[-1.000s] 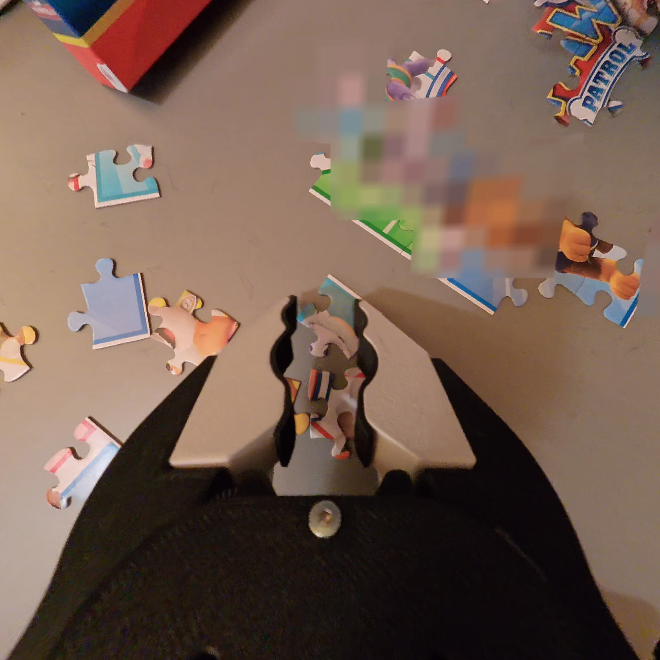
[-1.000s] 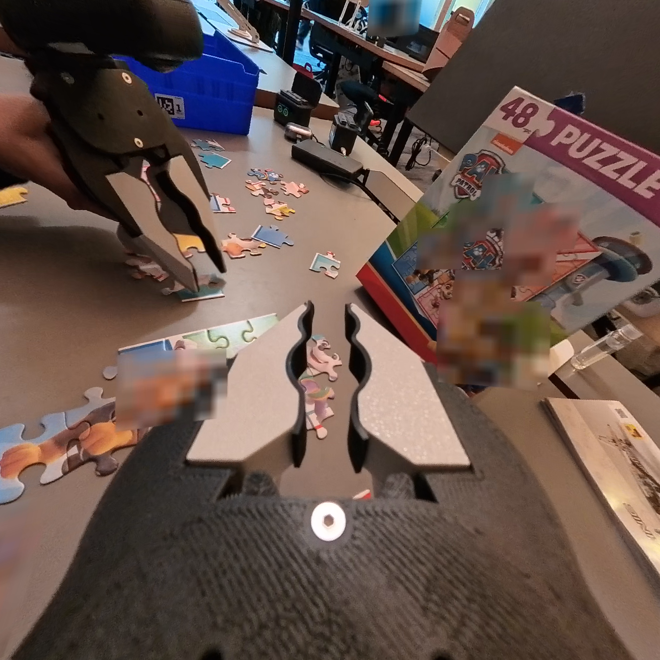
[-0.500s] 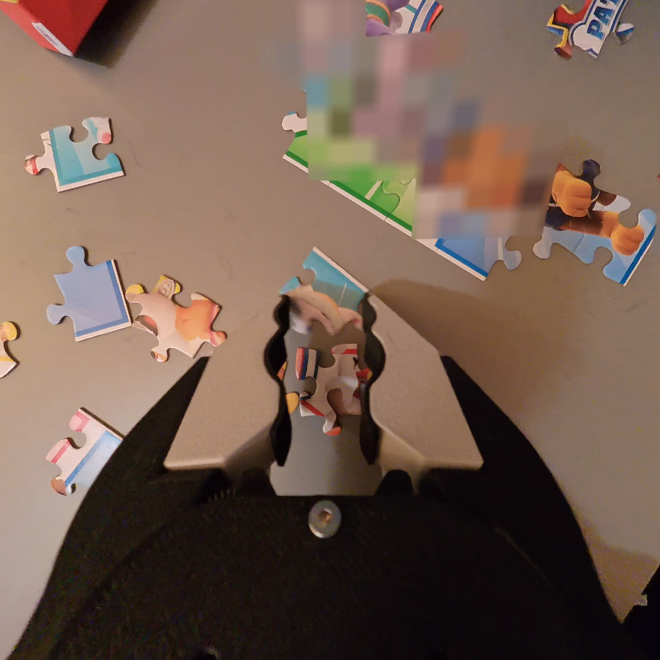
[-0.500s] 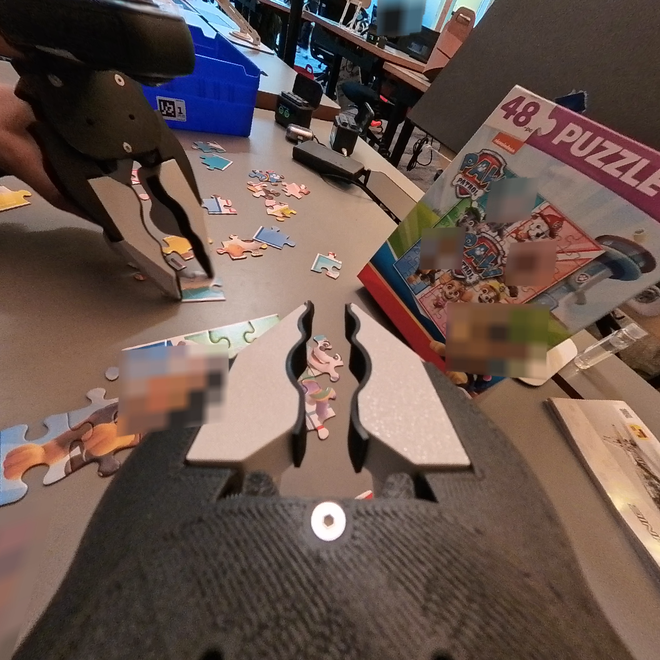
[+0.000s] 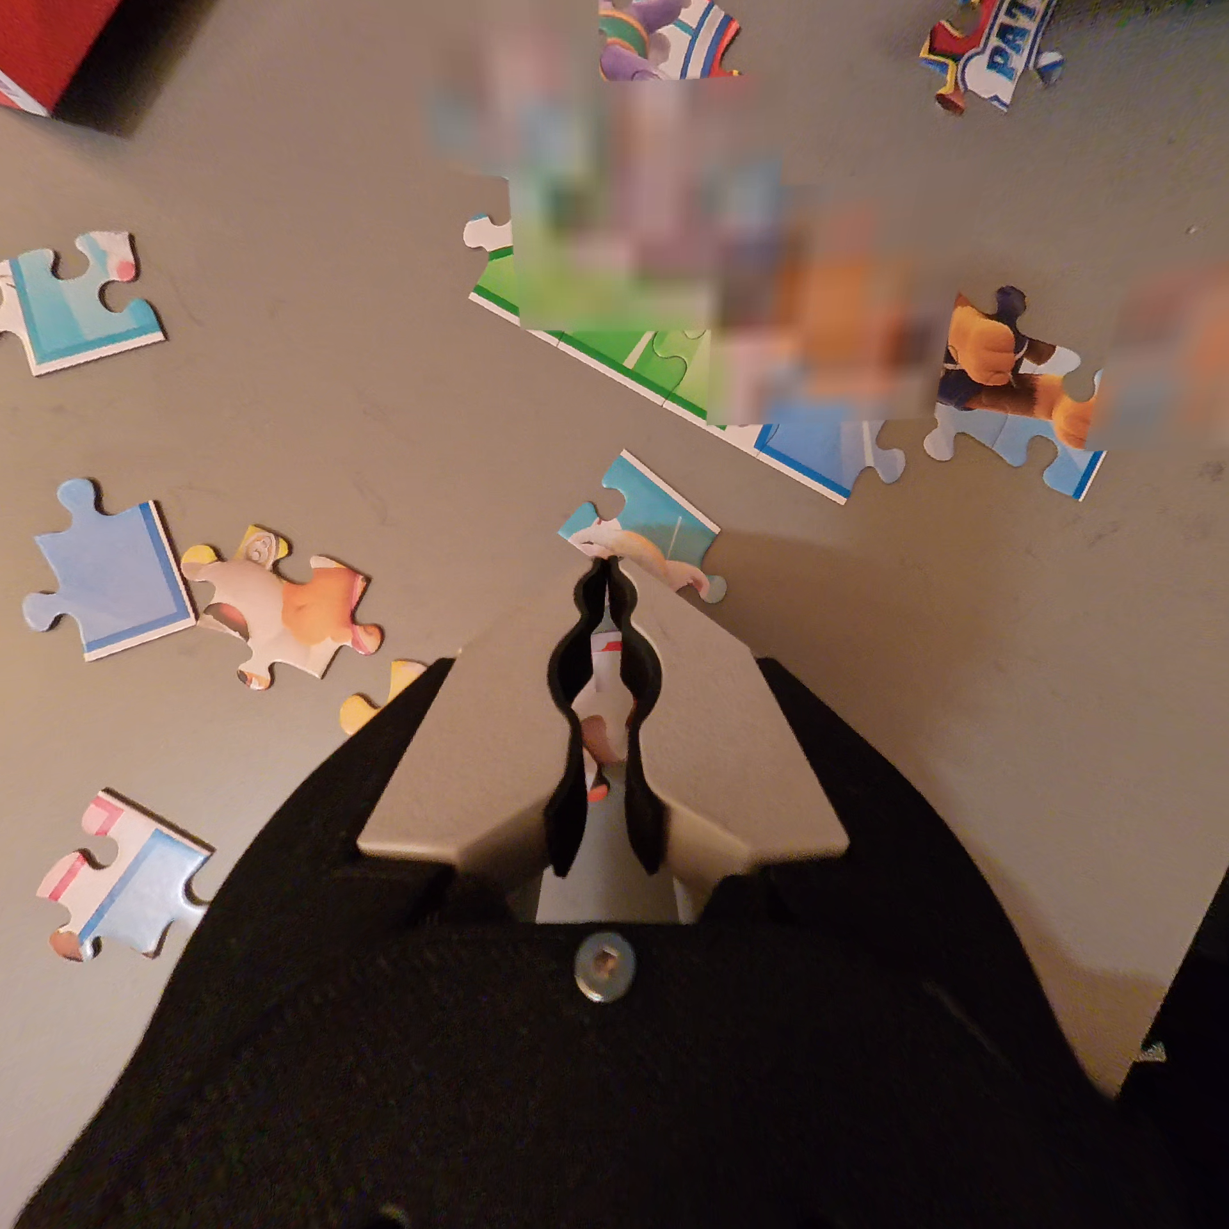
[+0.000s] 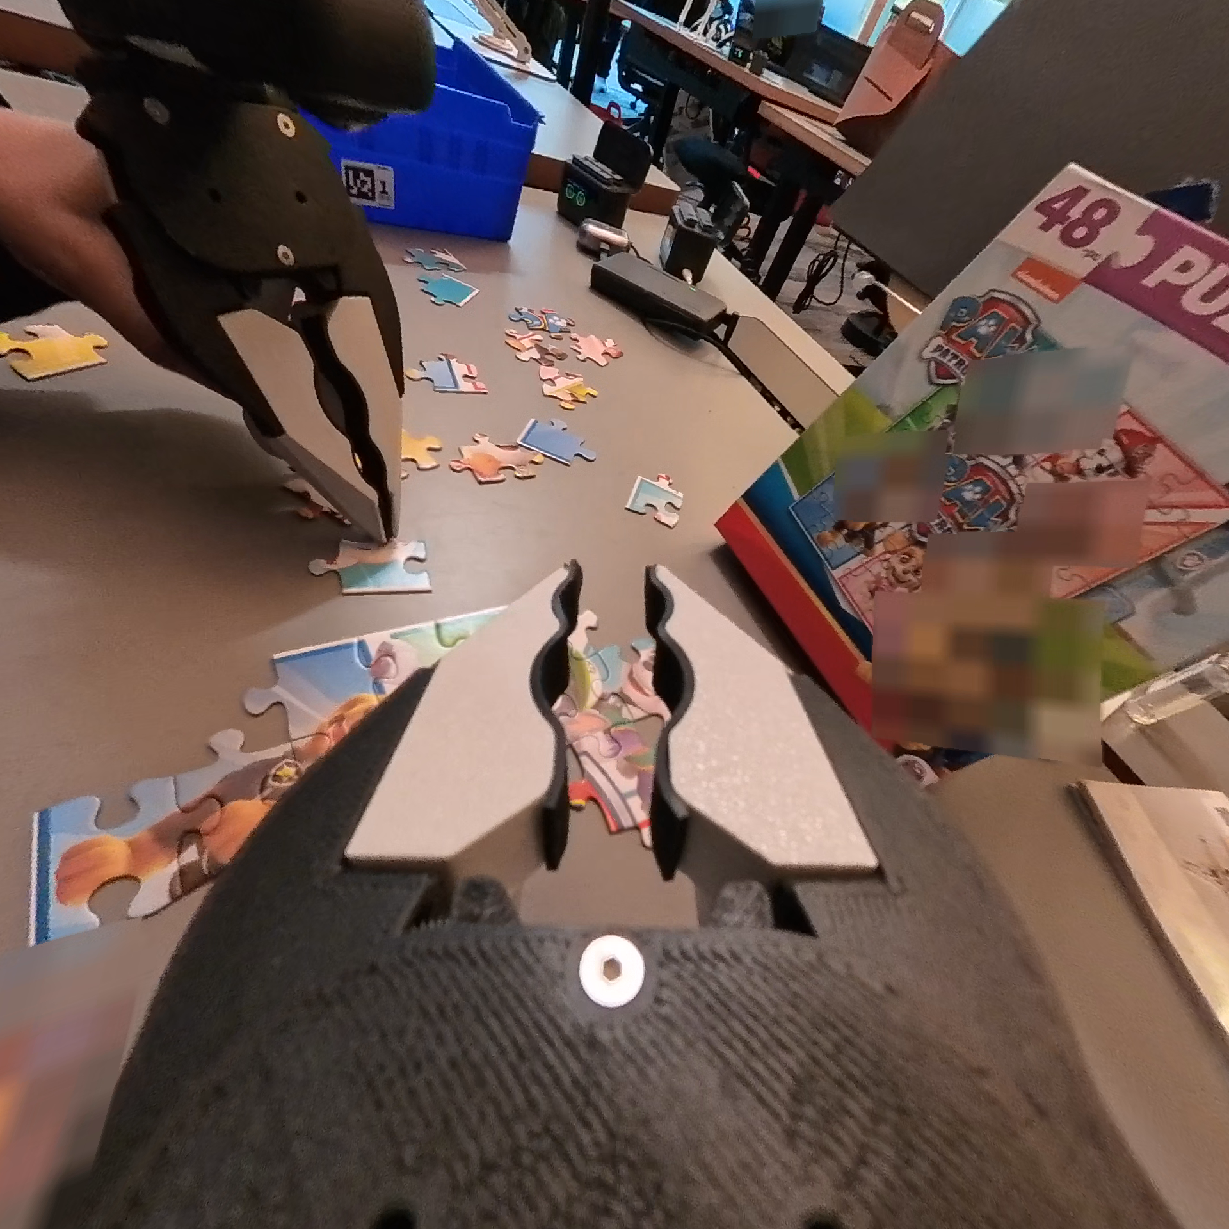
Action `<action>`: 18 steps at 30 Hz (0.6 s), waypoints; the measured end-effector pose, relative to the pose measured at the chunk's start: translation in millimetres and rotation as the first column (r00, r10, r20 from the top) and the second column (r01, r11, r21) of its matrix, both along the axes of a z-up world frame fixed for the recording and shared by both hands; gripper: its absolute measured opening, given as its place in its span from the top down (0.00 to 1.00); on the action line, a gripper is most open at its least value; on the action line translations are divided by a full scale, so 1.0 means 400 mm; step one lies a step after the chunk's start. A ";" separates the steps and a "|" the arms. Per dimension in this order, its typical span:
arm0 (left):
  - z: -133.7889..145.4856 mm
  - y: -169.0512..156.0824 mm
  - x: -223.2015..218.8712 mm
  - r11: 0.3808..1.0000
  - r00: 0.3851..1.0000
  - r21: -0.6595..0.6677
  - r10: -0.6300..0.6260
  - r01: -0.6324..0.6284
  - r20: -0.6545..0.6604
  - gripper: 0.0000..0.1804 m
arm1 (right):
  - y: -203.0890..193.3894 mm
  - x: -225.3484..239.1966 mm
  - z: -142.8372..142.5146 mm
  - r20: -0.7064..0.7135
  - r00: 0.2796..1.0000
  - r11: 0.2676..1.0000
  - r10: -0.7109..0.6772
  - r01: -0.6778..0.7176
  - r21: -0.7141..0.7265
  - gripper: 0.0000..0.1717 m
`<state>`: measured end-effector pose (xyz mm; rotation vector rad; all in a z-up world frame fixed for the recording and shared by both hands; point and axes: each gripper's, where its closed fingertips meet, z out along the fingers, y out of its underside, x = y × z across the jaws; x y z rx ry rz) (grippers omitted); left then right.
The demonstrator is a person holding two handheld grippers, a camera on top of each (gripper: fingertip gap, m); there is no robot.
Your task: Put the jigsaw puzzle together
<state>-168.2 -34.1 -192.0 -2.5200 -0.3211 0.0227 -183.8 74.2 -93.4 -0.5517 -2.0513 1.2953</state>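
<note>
My left gripper (image 5: 606, 565) is shut, its tips together on the near edge of a teal and white puzzle piece (image 5: 648, 525) that lies flat on the grey table (image 5: 332, 399). The right wrist view shows the same: the left gripper (image 6: 384, 529) stands steeply on that piece (image 6: 382, 568), with a hand behind it. My right gripper (image 6: 610, 578) is open and holds nothing. It hovers over a small joined cluster of puzzle pieces (image 6: 612, 718). A larger joined section of puzzle (image 5: 665, 359) lies just beyond the teal piece and shows in the right wrist view (image 6: 319, 672).
Loose pieces lie to the left: a blue one (image 5: 110, 572), an orange and white one (image 5: 286, 608), a teal one (image 5: 73, 299). The puzzle box (image 6: 831, 505) stands at the right, a booklet (image 6: 1164, 864) near it. A blue bin (image 6: 452, 173) and a black adapter (image 6: 658, 292) sit farther back. Tip to tip, the grippers are about 15 cm apart. My left gripper's tips are some 7 cm from the larger joined section of puzzle (image 5: 665, 359).
My left gripper's jaws were open over the teal piece and have closed, the tips now together on its near edge. The piece still lies flat. My right gripper has barely moved.
</note>
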 end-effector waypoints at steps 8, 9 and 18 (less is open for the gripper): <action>0.104 -0.045 -0.072 0.975 0.985 0.177 0.149 -0.133 -0.082 1.00 | -0.149 0.057 -0.071 0.285 0.947 0.988 0.150 -0.131 -0.085 0.78; 0.124 -0.054 -0.086 0.966 0.978 0.206 0.182 -0.158 -0.102 1.00 | -0.187 0.078 -0.098 0.369 0.910 0.982 0.189 -0.171 -0.083 0.75; 0.252 -0.066 -0.094 0.908 0.950 0.366 0.274 -0.205 -0.150 1.00 | -0.303 0.096 -0.240 0.508 0.852 0.959 0.124 -0.234 0.158 0.74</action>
